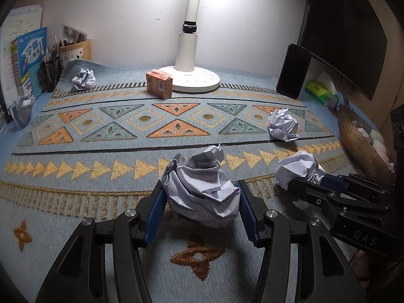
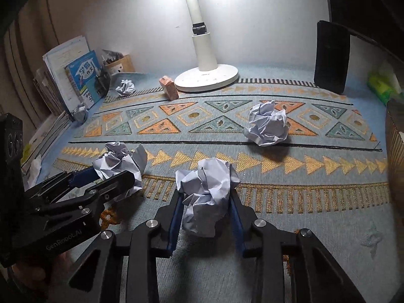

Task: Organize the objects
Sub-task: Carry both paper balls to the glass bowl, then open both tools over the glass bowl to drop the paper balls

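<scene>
- Left wrist view: the left gripper (image 1: 202,197) has its blue-padded fingers (image 1: 156,209) pinching a crumpled paper ball (image 1: 202,192), one pad on each flank. The ball bulges above and ahead of the pads, so the grip looks to sit low on its rear half.
- Right wrist view: the right gripper (image 2: 205,209) pinches its own paper ball (image 2: 207,194) the same way, pads pressed into both sides. A shadow shows under the wad; whether it has cleared the mat I cannot tell.
- Both balls sit at the near edge of the patterned mat (image 1: 101,136) that covers the table, close to one another. The likely reason for a side-on pinch is that crushed paper gives way: squeezing across the widest part holds it without it springing out.
- Both grippers come in low and nearly level with the mat. The right one enters the left view from the right edge, angled inward; the left one appears at the left of the right view, a bit of a hand (image 2: 32,272) visible beneath it.
- Further out, a third ball (image 1: 284,125) lies loose on the mat's right side, a fourth (image 1: 84,79) near the back left corner, and a fifth (image 1: 24,103) by the books.
- At the back stand a white lamp (image 1: 192,75) and a small orange box (image 1: 159,83). A ribbed basket (image 1: 363,151) at the far right may be where the paper belongs, judging by the task.
</scene>
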